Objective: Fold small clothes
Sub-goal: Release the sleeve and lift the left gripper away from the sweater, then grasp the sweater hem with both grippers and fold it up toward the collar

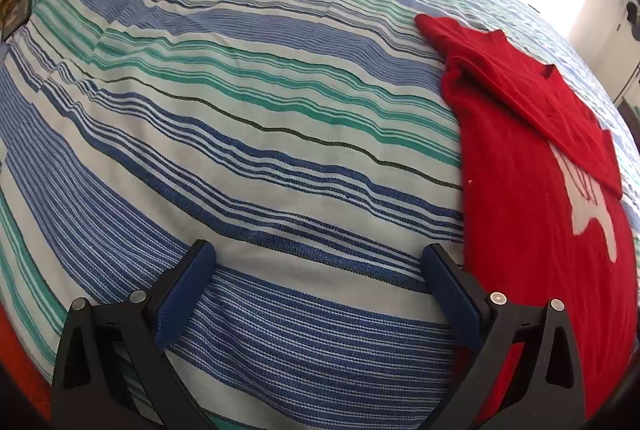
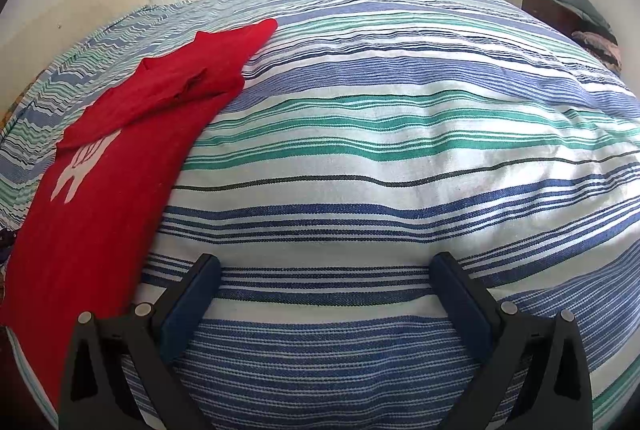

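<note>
Both grippers empty above the striped bedspread (image 1: 240,118); fold part done.
Left gripper (image 1: 318,266) and right gripper (image 2: 326,276) each hold their fingers spread wide, gripping nothing. The red T-shirt (image 1: 532,214) lies flat on the bedspread, between the two grippers, one sleeve already turned in across the chest print. Judged remaining: the other side and the lengthwise fold. No containers in view.

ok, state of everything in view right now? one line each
red shirt: flat on the bed, partly folded, one side and sleeve turned over the white print, not held
striped bedspread: spread over the bed, lightly wrinkled
left gripper: fingers wide open, empty, over the bedspread beside the shirt
right gripper: fingers wide open, empty, over the bedspread
</note>
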A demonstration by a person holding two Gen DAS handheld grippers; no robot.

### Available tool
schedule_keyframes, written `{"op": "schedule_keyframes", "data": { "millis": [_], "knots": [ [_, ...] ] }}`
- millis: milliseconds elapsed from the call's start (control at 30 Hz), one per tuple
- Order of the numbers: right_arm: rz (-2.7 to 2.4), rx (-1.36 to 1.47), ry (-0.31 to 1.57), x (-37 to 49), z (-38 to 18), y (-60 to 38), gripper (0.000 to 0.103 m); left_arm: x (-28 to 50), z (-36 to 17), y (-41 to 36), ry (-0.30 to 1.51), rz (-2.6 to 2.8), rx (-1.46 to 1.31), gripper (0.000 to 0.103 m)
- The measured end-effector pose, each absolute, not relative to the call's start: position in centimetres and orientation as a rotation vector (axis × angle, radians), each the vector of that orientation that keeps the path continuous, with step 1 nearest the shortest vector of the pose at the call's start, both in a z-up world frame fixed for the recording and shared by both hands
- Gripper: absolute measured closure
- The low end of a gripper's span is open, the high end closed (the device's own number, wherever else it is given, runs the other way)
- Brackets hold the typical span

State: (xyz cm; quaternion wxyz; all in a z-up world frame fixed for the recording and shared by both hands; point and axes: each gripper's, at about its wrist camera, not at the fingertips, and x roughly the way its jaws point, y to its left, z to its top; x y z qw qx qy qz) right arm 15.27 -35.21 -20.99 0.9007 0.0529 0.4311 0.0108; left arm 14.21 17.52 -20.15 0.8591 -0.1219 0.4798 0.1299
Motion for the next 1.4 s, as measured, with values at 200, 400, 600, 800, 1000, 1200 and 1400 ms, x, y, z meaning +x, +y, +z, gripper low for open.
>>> {"op": "schedule_keyframes", "data": {
  "millis": [200, 400, 600, 800, 1000, 1200, 1400],
  "knots": [
    [0.023, 0.109, 0.891, 15.3, -21.0, -35.2, 0.0, 14.3, -20.2, 17.4, 1.006, 0.279, -0.251, 0.001],
    [0.022, 0.107, 0.891, 15.3, -21.0, -35.2, 0.0, 14.4, -20.3, 17.3, 1.009, 0.286, -0.244, 0.001],
    [0.02, 0.107, 0.886, 15.1, -20.9, -35.2, 0.0, 14.4, -20.5, 16.9, 1.008, 0.299, -0.217, 0.001],
    [0.023, 0.111, 0.885, 15.0, -20.9, -35.4, 0.0, 14.3, -20.8, 16.5, 1.007, 0.309, -0.199, 0.001],
    [0.02, 0.108, 0.886, 15.0, -20.9, -35.3, 0.0, 14.2, -21.0, 16.3, 1.007, 0.303, -0.196, 0.001],
    [0.019, 0.099, 0.907, 15.4, -20.8, -35.0, 0.0, 14.2, -20.5, 16.4, 1.078, 0.244, -0.203, 0.001],
    [0.116, 0.275, 1.027, 14.7, -17.2, -36.0, 0.01, 10.2, -15.5, 16.1, 1.133, -0.046, -0.335, 0.002]
  ]
}}
